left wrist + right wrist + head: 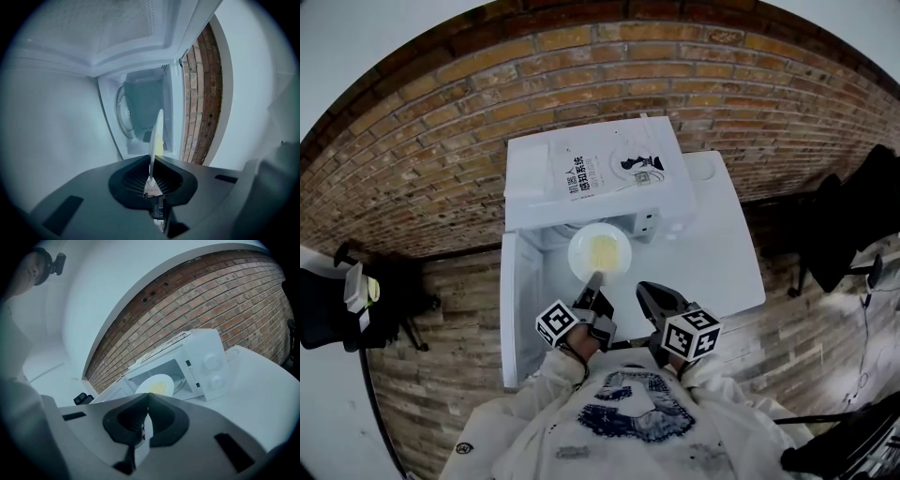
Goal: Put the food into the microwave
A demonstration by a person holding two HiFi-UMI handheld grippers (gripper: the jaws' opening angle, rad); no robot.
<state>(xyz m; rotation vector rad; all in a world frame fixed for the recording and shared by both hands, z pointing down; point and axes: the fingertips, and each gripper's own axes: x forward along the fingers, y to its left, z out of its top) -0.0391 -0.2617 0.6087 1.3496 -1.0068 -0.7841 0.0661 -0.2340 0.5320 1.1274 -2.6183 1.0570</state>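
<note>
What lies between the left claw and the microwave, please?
Only the plate of food, its rim gripped by the left claw; the head view shows it.

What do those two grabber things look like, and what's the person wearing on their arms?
The left gripper and right gripper are dark grey, with jaws tapering to a tip. Each carries a white cube printed with black square markers. The sleeves are off-white, on a top with a blue print.
</note>
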